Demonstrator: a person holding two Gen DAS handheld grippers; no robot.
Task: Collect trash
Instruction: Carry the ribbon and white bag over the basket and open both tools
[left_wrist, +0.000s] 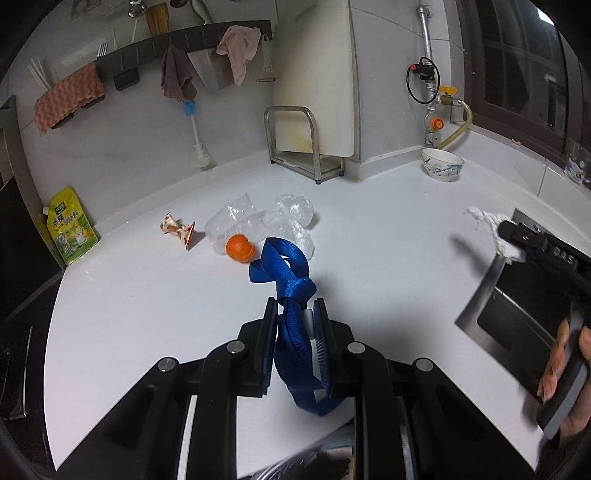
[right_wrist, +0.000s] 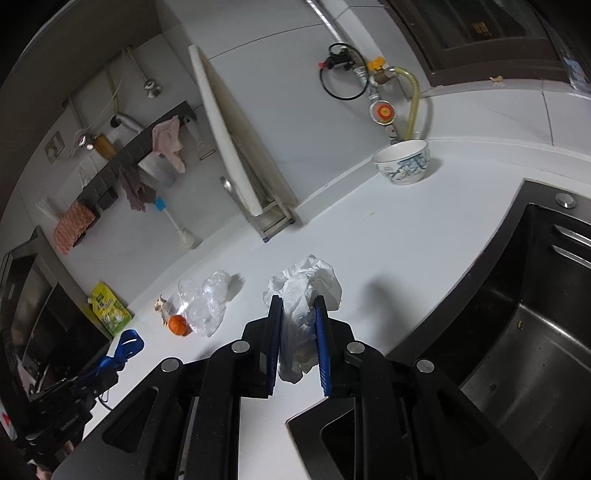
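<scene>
My left gripper (left_wrist: 295, 308) is shut on a blue webbing strap (left_wrist: 291, 280) held above the white counter (left_wrist: 147, 314); the strap also shows in the right wrist view (right_wrist: 125, 347). My right gripper (right_wrist: 298, 301) is shut on a crumpled white tissue (right_wrist: 303, 284), also seen in the left wrist view (left_wrist: 487, 221). On the counter lie an orange peel (left_wrist: 240, 248), clear plastic wrap (left_wrist: 288, 218), a clear plastic piece (left_wrist: 232, 218) and a crumpled spotted wrapper (left_wrist: 177, 230).
A steel sink (right_wrist: 517, 332) lies to the right. A patterned bowl (left_wrist: 442, 164) stands at the back right. A cutting board in a steel rack (left_wrist: 310, 147) stands at the back wall. A green pouch (left_wrist: 70, 229) leans at the left.
</scene>
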